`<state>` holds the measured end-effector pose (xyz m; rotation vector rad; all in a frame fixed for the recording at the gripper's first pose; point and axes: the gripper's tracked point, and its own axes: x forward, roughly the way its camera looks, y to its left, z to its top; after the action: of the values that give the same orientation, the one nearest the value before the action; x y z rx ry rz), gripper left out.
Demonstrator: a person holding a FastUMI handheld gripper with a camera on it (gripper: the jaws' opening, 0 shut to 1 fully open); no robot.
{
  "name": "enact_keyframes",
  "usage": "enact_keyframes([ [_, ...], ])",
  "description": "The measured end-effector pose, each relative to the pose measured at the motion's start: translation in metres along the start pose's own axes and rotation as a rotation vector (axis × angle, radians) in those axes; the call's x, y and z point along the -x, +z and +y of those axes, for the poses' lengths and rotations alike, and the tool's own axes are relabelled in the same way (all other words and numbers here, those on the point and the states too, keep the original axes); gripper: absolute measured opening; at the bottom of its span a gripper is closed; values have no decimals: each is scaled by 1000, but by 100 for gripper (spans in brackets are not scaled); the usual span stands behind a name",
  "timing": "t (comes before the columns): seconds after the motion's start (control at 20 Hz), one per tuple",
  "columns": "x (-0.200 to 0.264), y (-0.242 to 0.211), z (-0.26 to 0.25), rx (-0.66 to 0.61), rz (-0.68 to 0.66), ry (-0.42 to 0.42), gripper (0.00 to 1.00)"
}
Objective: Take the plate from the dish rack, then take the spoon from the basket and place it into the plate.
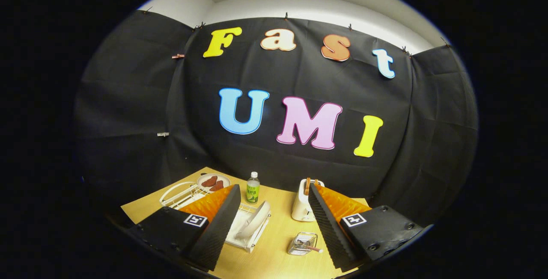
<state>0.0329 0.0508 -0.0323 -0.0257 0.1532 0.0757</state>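
Note:
A white plate (pixel 256 220) stands on edge in the white dish rack (pixel 248 238) on the wooden table, just right of my left finger. A small wire basket (pixel 302 244) holds the spoon (pixel 311 248), whose handle pokes out toward my right finger. My gripper (pixel 270 223) hovers above the table, open wide, with nothing between its fingers. The left finger hides part of the rack.
A green-labelled bottle (pixel 253 188) stands behind the rack. A white toaster (pixel 302 206) with toast in it sits near the right finger. A second plate with brown food (pixel 213 182) rests on a white wire stand (pixel 182 193) at the back left.

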Motion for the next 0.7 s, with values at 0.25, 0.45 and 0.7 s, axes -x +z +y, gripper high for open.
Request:
enact_keyframes([
  [0.25, -39, -27, 24, 23, 105, 36, 98],
  [0.45, -70, -62, 44, 34, 224, 63, 98],
  [0.7, -107, -123, 47, 91, 369, 31, 98],
])
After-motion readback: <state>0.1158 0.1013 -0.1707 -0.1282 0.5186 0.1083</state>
